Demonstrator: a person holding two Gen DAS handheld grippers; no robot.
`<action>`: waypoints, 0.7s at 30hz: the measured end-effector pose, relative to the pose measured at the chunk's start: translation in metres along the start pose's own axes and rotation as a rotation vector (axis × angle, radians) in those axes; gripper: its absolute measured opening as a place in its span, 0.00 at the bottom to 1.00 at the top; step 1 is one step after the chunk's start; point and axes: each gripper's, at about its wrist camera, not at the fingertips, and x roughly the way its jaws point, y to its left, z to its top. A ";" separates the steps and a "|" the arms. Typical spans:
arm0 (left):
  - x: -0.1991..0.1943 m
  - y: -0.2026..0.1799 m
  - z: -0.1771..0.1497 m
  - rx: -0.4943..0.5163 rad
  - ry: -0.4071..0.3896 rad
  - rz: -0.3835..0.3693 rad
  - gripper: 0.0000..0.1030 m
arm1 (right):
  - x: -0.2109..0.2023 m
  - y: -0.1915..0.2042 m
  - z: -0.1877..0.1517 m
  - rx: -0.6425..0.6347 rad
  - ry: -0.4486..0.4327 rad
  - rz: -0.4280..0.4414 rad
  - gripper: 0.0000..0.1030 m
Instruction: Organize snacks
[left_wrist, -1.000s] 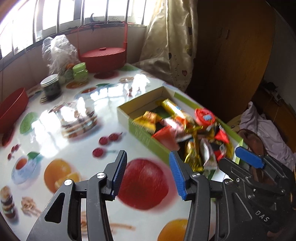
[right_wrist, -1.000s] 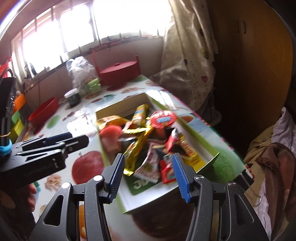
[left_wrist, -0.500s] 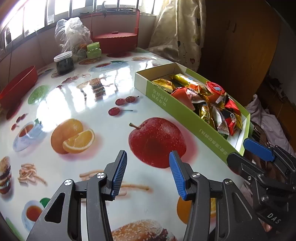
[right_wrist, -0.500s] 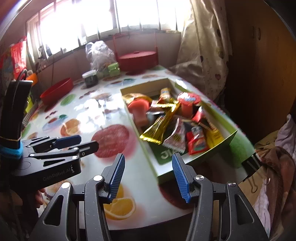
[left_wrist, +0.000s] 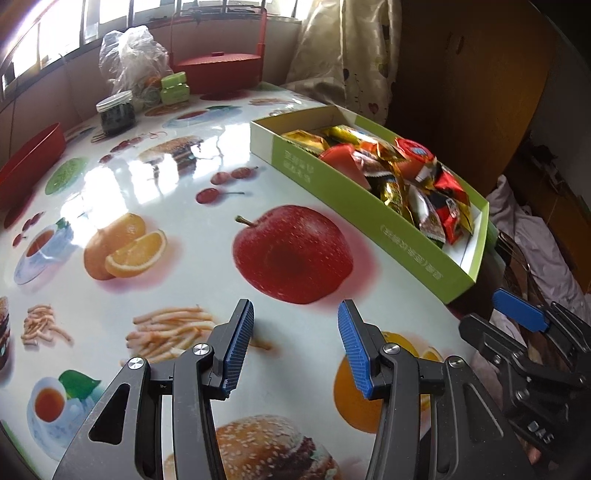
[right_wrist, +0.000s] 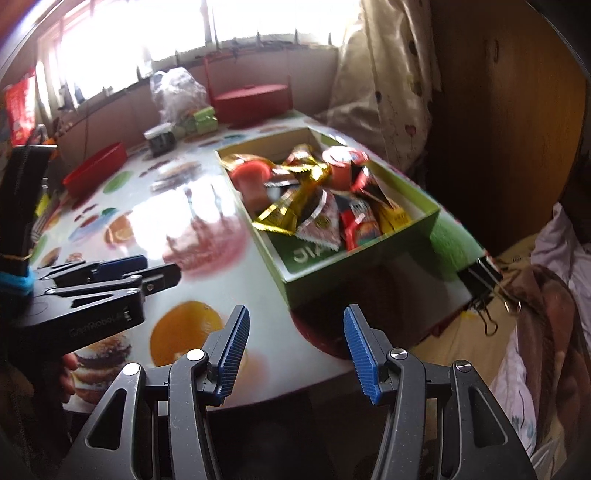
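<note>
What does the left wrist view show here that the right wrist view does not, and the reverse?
Only the left wrist view: printed fries and a burger near the left tool.
Only the right wrist view: a black binder clip at the table edge, and the box floor's lettering.
Both: the green snack box, red lidded basket, jar, and both tools open and empty.

We see a round table (left_wrist: 192, 280) covered by a glossy cloth printed with fruit, burgers and fries, catching bright glare. At twelve o'clock a row of windows (right_wrist: 155, 40) pours in daylight above a low beige wall (left_wrist: 74, 85). At one o'clock hangs a cream curtain (left_wrist: 351, 55) with small heart prints. At two o'clock stands a dark wooden cupboard (left_wrist: 480, 92). At four o'clock lies crumpled pale bedding (left_wrist: 546, 254).
</note>
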 end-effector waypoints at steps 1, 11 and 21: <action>0.000 -0.001 -0.001 0.003 -0.002 0.005 0.48 | 0.004 -0.003 -0.001 0.012 0.017 -0.013 0.52; 0.001 -0.008 -0.003 0.018 -0.006 0.051 0.48 | 0.021 -0.009 -0.003 0.032 0.067 -0.043 0.61; 0.001 -0.010 -0.004 0.026 -0.010 0.059 0.48 | 0.024 -0.006 -0.002 0.014 0.072 -0.055 0.65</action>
